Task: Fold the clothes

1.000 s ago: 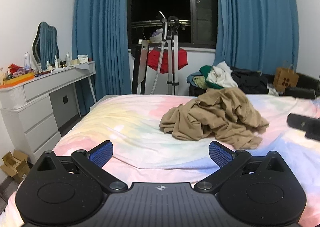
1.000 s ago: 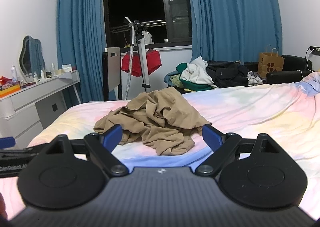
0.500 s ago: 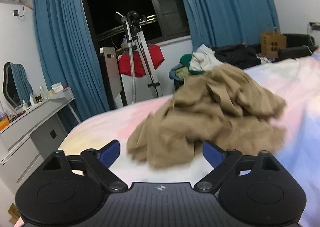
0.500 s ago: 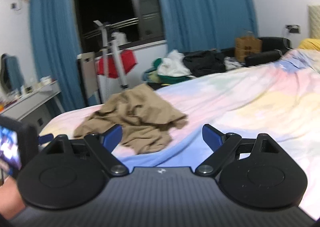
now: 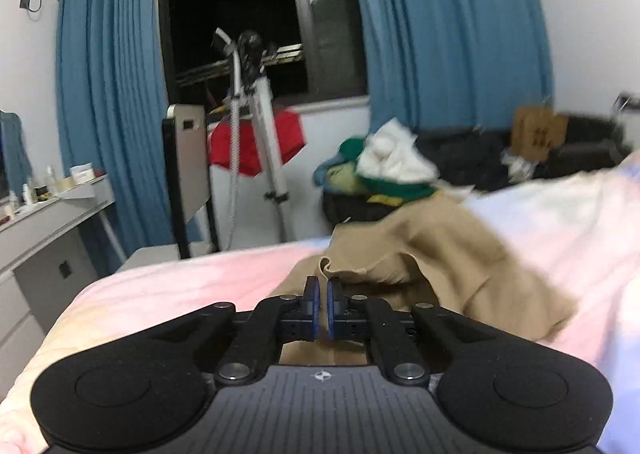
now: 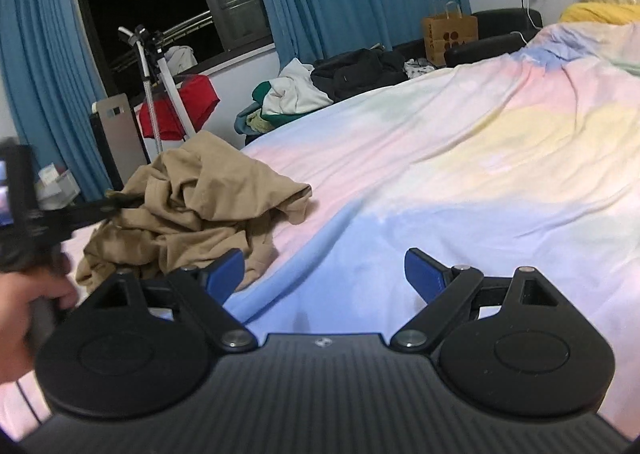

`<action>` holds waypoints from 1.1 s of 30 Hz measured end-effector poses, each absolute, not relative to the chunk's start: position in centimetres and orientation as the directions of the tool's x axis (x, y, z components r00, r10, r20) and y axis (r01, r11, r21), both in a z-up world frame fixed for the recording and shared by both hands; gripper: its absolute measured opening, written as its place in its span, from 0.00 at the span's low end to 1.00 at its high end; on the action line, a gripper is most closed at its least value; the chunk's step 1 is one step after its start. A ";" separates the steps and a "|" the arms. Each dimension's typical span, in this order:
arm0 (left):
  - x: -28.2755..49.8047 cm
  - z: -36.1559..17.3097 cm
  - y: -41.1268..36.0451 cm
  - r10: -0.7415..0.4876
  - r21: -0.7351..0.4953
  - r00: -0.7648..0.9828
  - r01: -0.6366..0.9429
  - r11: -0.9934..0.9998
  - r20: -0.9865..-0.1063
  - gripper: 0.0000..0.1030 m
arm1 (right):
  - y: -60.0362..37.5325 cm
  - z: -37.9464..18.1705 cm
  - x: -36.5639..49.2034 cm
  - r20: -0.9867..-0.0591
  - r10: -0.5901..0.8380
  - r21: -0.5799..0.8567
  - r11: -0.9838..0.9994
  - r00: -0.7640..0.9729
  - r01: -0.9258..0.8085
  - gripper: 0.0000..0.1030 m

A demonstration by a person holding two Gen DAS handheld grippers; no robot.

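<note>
Having just closed on an edge of the tan garment (image 5: 432, 262) on the bed (image 6: 460, 173), the left tool (image 5: 323, 296) can start spreading it, while the right tool (image 6: 325, 272) waits open beside the garment.

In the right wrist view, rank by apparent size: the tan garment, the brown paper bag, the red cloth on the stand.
1. tan garment, clearly largest, though nearest the camera.
2. and 3. red cloth and brown paper bag look alike and sit farther back; not ranked.

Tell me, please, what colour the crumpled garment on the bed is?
Tan garment, plain khaki; clearest in the right wrist view.
</note>
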State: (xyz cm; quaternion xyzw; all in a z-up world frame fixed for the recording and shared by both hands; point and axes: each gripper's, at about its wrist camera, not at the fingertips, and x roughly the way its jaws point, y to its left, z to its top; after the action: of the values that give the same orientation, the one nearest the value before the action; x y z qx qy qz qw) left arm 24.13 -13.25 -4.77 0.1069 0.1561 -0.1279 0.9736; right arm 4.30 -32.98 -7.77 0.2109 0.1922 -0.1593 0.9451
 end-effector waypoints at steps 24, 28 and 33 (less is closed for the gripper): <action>5.3 2.6 11.5 -0.313 -0.179 0.875 0.263 0.948 -0.370 0.03 | -24.0 -4.6 1.2 -0.375 0.136 0.223 0.973 0.917 -0.053 0.85; 8.2 1.0 14.6 -0.170 -0.181 0.841 0.087 0.980 -0.514 0.03 | -24.6 -5.5 2.7 -0.414 0.161 0.314 0.949 0.896 -0.026 0.85; 9.6 0.8 15.5 -0.198 -0.220 0.830 0.093 0.971 -0.522 0.06 | -28.0 -7.0 4.6 -0.421 0.105 0.462 0.880 0.901 0.113 0.85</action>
State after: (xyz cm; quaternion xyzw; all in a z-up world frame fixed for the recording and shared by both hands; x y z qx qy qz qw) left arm 9.61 15.51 0.85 -0.0932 0.2817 -0.0765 0.9519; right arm 4.62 -28.01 -6.97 0.2454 0.2224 -0.0023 0.9436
